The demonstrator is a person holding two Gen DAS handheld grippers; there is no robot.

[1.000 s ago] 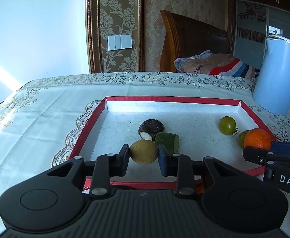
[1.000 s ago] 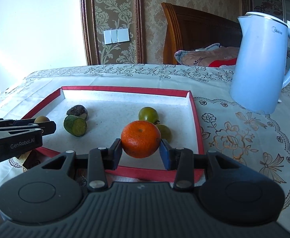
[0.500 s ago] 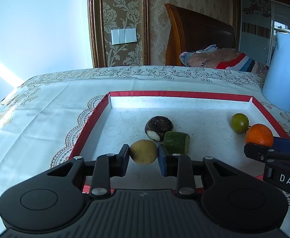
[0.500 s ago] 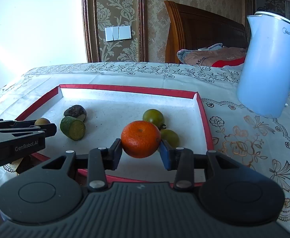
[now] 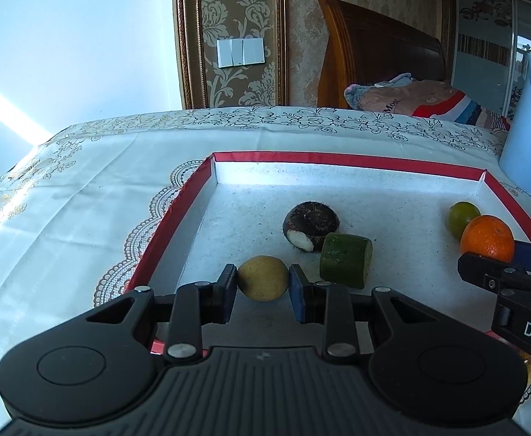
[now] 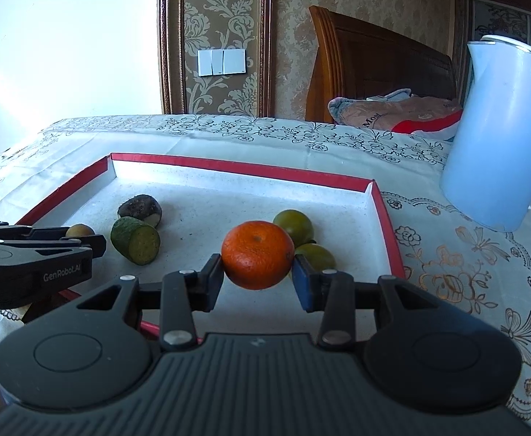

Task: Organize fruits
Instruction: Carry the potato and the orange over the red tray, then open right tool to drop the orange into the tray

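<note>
Fruits ride in both grippers, low over the red-edged white tray (image 5: 345, 161).

Left gripper (image 5: 262, 287) squeezes a small round yellow-brown fruit (image 5: 262, 278) by its sides. Right gripper (image 6: 258, 274) pinches a round orange tangerine (image 6: 258, 254) across its middle. Both look light and firm, but round and smooth, so they could roll or slip. Soft skin bruises; hold gently.

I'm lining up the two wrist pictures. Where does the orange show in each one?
Left wrist view: the orange sits at the far right edge, in the right gripper, just before a green fruit.
Right wrist view: the orange is at centre, clamped between the right gripper's fingers.
Shared landmark: the cut green piece inside the red-rimmed tray.
</note>
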